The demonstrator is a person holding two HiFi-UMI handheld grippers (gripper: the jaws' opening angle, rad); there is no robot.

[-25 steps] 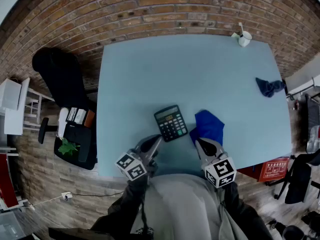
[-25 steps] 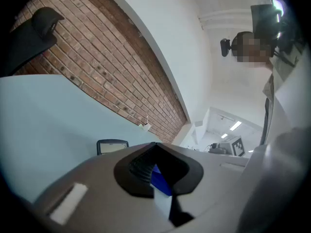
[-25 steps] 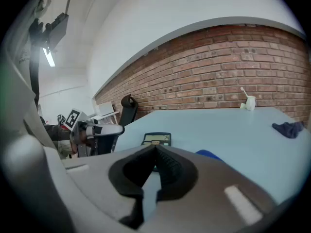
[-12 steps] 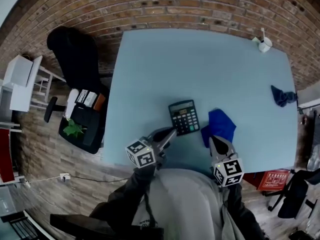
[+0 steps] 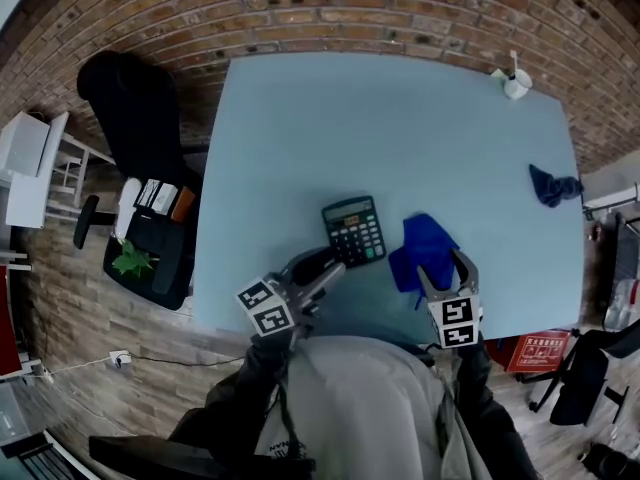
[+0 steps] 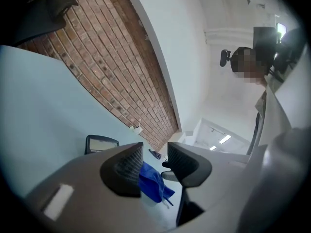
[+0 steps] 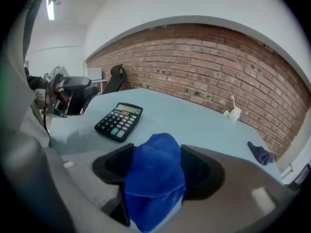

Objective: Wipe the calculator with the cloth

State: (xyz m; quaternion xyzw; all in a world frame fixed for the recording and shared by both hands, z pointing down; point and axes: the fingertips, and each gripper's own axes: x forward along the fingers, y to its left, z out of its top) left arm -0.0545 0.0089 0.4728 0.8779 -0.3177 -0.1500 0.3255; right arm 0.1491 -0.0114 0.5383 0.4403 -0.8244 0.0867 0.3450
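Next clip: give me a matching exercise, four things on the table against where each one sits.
Things:
1. calculator
2. blue cloth
3. dark cloth
4. white cup

Places:
A. far right corner of the table
B. between the jaws of the right gripper
C. by the table's right edge
D. near middle of the table, left of the blue cloth

Pairs: 1-D, 2-B, 3-C, 4-A.

The right gripper's jaws have just been opening, with the blue cloth between them.

Office-like room: brick wall point(image 5: 350, 8), black swivel chair point(image 5: 125, 98), pale-blue table point(image 5: 380, 138) (strip lights point(image 6: 224, 139) overhead)
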